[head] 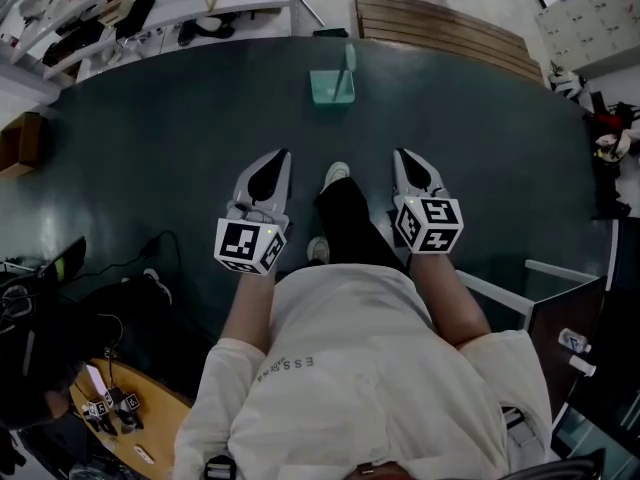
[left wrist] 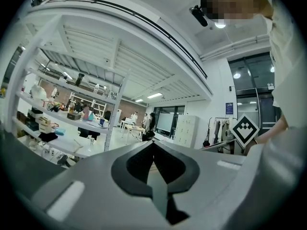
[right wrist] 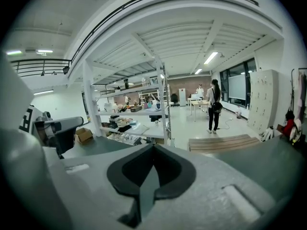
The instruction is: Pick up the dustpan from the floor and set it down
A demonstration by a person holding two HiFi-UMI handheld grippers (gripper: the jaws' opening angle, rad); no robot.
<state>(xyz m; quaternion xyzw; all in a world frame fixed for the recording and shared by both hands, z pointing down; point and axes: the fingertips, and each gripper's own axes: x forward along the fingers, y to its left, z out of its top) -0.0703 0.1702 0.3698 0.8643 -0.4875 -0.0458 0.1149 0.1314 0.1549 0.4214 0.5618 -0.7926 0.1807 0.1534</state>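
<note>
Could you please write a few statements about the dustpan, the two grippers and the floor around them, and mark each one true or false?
1. The dustpan sits on the dark floor ahead of the person, held by neither gripper. True.
2. The right gripper has its jaws wide apart. False: its jaws are together with nothing between them.
3. The left gripper is clamped on the dustpan. False: its jaws are together and empty, and the dustpan lies well ahead of it.
4. A slatted wooden platform lies beyond the dustpan, to the right. True.
</note>
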